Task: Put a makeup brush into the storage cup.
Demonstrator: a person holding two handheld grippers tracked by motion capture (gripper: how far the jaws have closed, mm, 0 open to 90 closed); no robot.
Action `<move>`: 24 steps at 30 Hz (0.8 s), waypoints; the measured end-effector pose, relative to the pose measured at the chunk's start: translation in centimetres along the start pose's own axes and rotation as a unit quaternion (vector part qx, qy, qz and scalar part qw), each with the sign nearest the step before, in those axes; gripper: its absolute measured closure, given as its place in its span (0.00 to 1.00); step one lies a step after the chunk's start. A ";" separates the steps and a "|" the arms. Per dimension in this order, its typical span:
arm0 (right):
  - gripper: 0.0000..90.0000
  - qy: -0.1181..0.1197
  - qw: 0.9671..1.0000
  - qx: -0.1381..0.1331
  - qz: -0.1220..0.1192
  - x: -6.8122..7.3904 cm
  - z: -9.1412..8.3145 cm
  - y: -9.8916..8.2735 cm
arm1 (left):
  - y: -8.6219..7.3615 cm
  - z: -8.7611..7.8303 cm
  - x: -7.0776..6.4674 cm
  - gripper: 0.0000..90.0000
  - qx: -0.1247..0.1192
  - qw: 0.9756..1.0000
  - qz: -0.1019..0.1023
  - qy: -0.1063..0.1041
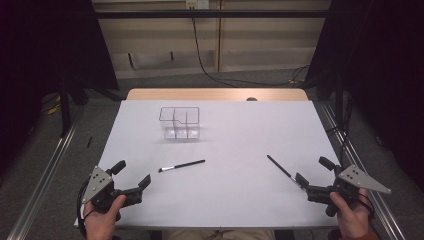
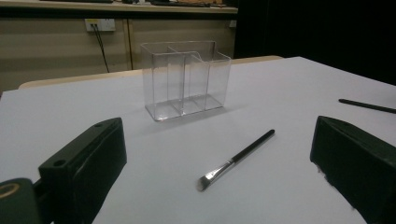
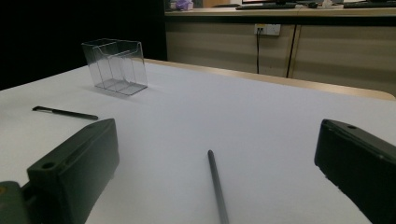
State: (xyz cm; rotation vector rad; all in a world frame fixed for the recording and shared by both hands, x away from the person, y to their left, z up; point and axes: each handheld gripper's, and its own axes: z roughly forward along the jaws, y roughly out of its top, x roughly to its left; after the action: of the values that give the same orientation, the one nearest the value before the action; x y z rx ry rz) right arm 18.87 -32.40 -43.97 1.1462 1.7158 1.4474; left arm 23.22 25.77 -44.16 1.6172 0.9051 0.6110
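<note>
A clear plastic organizer [image 1: 180,123] with several compartments stands empty at the back left of the white table; I see it too in the left gripper view [image 2: 186,79] and the right gripper view [image 3: 115,66]. A black-handled makeup brush [image 1: 181,165] lies flat in front of it, bristles toward my left gripper [image 1: 132,174], which is open at the near left corner. Through its jaws the brush [image 2: 236,158] lies ahead. A thin dark pencil-like stick [image 1: 282,170] lies at the right, its near end between the jaws of my open right gripper [image 1: 314,170]. The stick [image 3: 217,186] lies untouched.
The white table surface [image 1: 240,130] ends in a wooden strip at the far edge. Metal rails run along the floor on both sides. A cable hangs down the back wall. Wide free room lies between the two tools.
</note>
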 end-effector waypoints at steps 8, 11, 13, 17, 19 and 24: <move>0.00 0.002 1.000 0.000 0.001 -0.2 0.0 0.0 | 0.0 -0.1 0.0 0.04 0.001 1.000 0.008 0.008; 0.00 0.004 1.000 0.001 0.007 -0.1 0.0 0.0 | -0.1 -0.3 0.1 0.04 0.016 1.000 0.013 0.010; 0.00 0.005 1.000 0.005 0.007 -0.1 0.1 0.0 | -0.1 -0.5 0.1 0.04 0.016 1.000 0.012 0.012; 0.00 0.008 1.000 0.004 0.006 0.0 0.3 0.0 | 0.1 -1.0 -0.2 0.04 0.018 1.000 0.015 0.001; 0.00 0.012 1.000 0.005 0.003 0.1 0.3 0.1 | 0.2 -1.2 -0.4 0.04 0.016 1.000 0.017 -0.003; 0.00 0.011 1.000 0.004 -0.001 0.2 0.2 0.1 | 0.6 -1.2 -1.0 0.03 0.009 0.999 0.029 -0.028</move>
State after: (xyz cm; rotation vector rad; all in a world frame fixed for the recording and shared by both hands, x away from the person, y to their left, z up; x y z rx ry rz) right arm 19.01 -32.06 -43.89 1.1375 1.7379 1.4584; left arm 21.86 25.56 -43.18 1.6726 0.8274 0.5960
